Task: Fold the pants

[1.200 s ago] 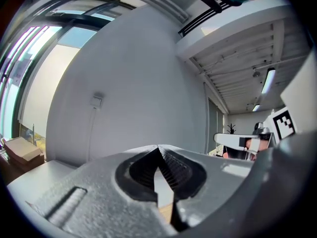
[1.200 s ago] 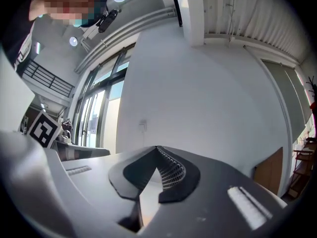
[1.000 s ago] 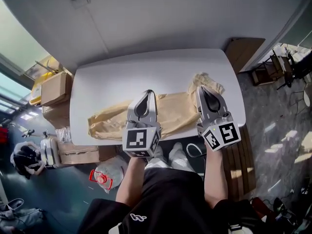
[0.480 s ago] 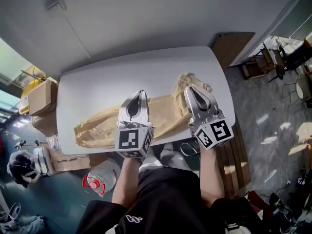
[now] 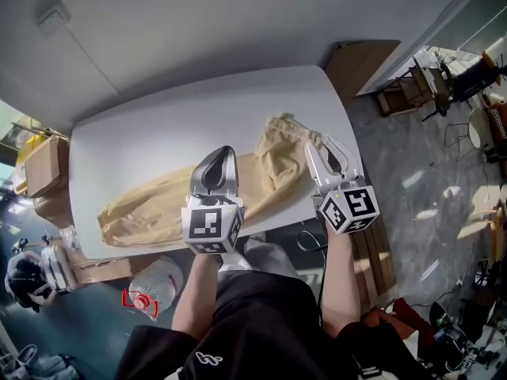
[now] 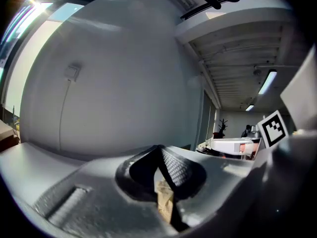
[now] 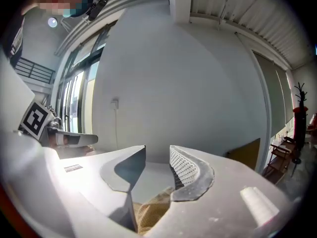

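The pants point(image 5: 265, 169) are one pair in pale tan cloth, soft and wrinkled. They lie stretched along the near edge of the white counter point(image 5: 158, 125). One end tapers toward the near left corner, and the other is bunched in a loose heap close to the right edge.

You have one pair of pants, one counter and two sets of tongs, each carrying one marker cube.

Your left tongs point(image 5: 219, 158) sit over the middle of the pants at the near edge. Your right tongs point(image 5: 329, 150) sit at the bunched end, just beside the right edge.

Only the head view shows the full length of the garment and where it lies on the counter. It does not show what the tips are doing.

The left gripper view shows the left tongs point(image 6: 159, 150) closed tip to tip, with a narrow fold of tan cloth point(image 6: 165, 205) pinched between them.

The right gripper view shows the right tongs point(image 7: 157, 155) opening, with a clear gap between the pads. A hump of the tan cloth point(image 7: 151, 212) sits low in that gap without being squeezed.
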`<action>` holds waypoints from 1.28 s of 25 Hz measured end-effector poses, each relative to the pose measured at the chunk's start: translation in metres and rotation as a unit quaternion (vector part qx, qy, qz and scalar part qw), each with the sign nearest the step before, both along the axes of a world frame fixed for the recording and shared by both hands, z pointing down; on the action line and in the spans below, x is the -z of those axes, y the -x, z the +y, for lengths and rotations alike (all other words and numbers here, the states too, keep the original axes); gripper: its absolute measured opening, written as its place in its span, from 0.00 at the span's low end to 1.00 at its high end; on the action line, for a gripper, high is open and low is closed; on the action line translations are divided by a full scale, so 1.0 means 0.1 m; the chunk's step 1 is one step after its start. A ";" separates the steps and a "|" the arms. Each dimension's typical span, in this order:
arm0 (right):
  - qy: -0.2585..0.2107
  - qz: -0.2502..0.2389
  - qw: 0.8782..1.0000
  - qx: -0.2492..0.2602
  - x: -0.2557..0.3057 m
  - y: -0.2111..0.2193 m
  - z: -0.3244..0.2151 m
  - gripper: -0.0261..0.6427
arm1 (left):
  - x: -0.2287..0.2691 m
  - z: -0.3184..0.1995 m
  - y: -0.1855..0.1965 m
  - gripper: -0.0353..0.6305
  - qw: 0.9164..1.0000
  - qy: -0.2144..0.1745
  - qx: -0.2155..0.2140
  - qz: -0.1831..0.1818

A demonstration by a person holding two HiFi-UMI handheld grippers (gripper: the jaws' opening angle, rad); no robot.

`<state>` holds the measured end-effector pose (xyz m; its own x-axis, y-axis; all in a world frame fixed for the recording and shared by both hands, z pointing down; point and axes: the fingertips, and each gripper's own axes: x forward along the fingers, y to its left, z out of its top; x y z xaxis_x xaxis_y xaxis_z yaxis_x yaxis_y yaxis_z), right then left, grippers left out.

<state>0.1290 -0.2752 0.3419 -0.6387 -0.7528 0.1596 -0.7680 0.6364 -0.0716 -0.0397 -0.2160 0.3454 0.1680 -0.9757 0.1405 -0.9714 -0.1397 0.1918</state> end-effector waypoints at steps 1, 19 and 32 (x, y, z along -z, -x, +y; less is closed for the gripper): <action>0.007 0.006 1.000 -0.006 -0.07 -0.07 -0.03 0.27 | -0.06 -0.03 -0.04 0.06 1.000 0.005 -0.004 -0.002; 0.218 0.103 0.968 -0.074 -2.15 -0.77 -0.89 0.40 | -1.36 -0.68 -0.66 0.06 0.989 0.132 -0.060 0.009; 0.292 0.167 0.936 -0.106 -2.92 -0.84 -1.16 0.38 | -1.64 -0.77 -0.54 0.06 0.985 0.166 -0.045 0.018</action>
